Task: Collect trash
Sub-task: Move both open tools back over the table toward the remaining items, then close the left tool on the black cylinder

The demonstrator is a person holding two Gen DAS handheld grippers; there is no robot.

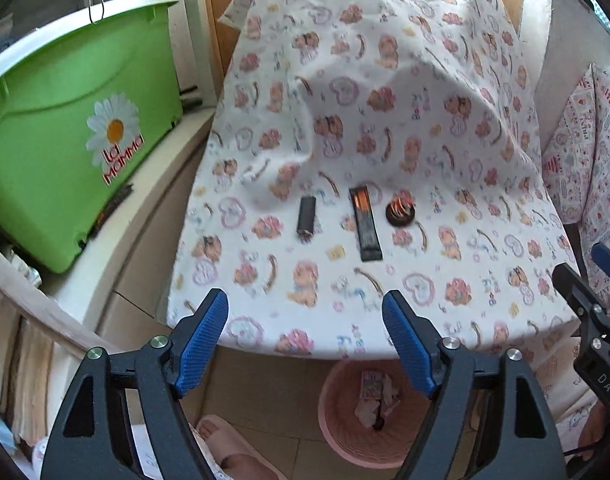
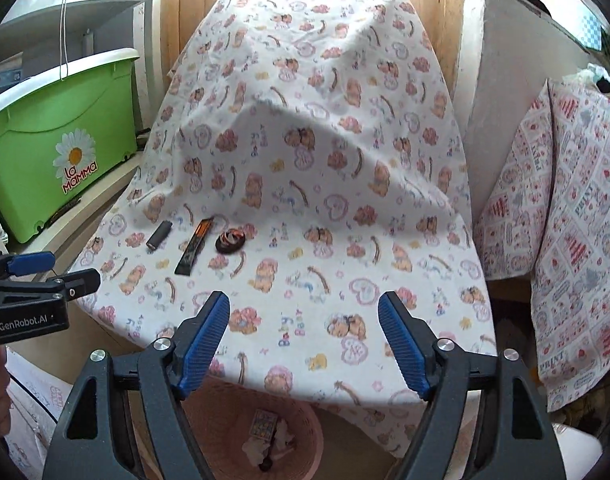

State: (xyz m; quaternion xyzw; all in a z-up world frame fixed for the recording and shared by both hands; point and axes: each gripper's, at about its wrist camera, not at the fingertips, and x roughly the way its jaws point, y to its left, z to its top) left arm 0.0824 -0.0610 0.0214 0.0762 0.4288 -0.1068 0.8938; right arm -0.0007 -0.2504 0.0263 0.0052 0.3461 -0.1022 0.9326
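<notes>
Three bits of trash lie in a row on the cartoon-print tablecloth (image 1: pixel 385 120): a small dark lighter-like tube (image 1: pixel 306 218) (image 2: pixel 159 235), a long black wrapper (image 1: pixel 365 224) (image 2: pixel 195 246) and a round dark brown piece with orange stripes (image 1: pixel 401 211) (image 2: pixel 230 240). Below the table's near edge stands a pink wastebasket (image 1: pixel 337 432) (image 2: pixel 225 408) with paper scraps inside. My left gripper (image 1: pixel 305 312) (image 2: pixel 53 270) hangs open and empty above the near edge, short of the trash. My right gripper (image 2: pixel 304 312) (image 1: pixel 593 276) is open and empty too, to the right of the trash.
A green tub with a daisy logo (image 1: pixel 65 120) (image 2: pixel 65 152) stands on a ledge to the left. A patterned cushion (image 2: pixel 565 240) leans at the right. A foot in a pink slipper (image 1: pixel 233 448) rests on the floor beside the basket. A wooden door (image 2: pixel 193 20) is behind the table.
</notes>
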